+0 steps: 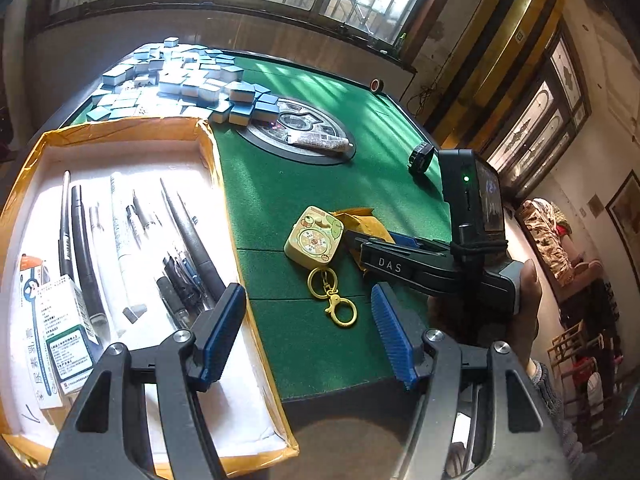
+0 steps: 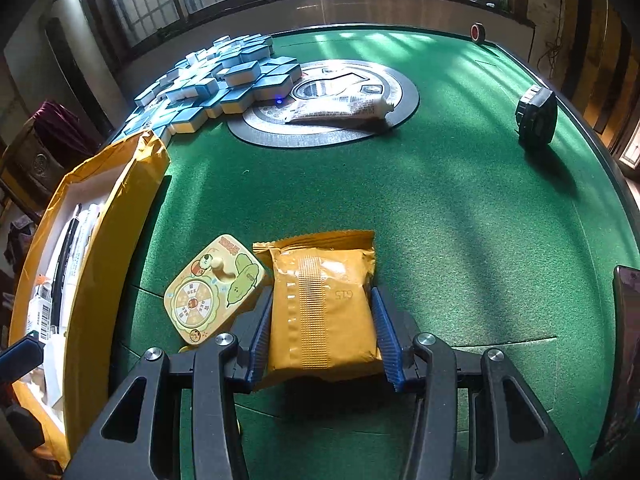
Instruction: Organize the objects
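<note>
The right gripper (image 2: 322, 330) straddles the orange crinkled foil snack packet (image 2: 322, 308), one blue ribbed pad against each long edge, so it appears closed on it. The packet lies on the green felt table (image 2: 460, 220), long axis running 6 to 12 o'clock, in line with the fingers. The yellow-edged white-lined cardboard box (image 2: 96, 264) sits at 9 o'clock, past the cream cartoon keychain toy (image 2: 214, 288). The left gripper (image 1: 308, 336) hangs spread wide and empty over the box's near wall, farther from the packet.

Tray's (image 2: 116, 216) contents — mostly wall-hidden
</note>
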Action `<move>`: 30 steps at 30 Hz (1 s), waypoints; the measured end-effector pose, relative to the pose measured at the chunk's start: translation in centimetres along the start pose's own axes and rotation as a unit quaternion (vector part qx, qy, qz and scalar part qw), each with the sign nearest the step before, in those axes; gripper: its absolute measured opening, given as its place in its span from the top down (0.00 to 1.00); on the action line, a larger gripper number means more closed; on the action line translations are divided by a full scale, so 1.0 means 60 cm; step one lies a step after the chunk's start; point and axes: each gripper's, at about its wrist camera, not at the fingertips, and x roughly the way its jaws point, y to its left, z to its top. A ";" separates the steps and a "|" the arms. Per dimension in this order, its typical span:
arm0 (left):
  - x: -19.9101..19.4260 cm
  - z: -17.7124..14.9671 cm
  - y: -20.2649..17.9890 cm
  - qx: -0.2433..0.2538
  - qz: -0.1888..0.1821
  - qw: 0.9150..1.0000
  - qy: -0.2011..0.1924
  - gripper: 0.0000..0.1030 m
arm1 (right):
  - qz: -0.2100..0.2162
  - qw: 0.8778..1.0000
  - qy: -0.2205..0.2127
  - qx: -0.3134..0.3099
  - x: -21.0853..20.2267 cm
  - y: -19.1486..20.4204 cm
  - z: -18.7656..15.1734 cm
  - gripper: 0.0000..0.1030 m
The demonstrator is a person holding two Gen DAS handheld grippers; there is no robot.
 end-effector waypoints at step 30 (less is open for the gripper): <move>0.127 0.059 -0.070 0.036 0.091 0.994 0.054 0.37 | 0.053 0.998 -0.036 0.003 -0.049 -0.037 -0.071 0.59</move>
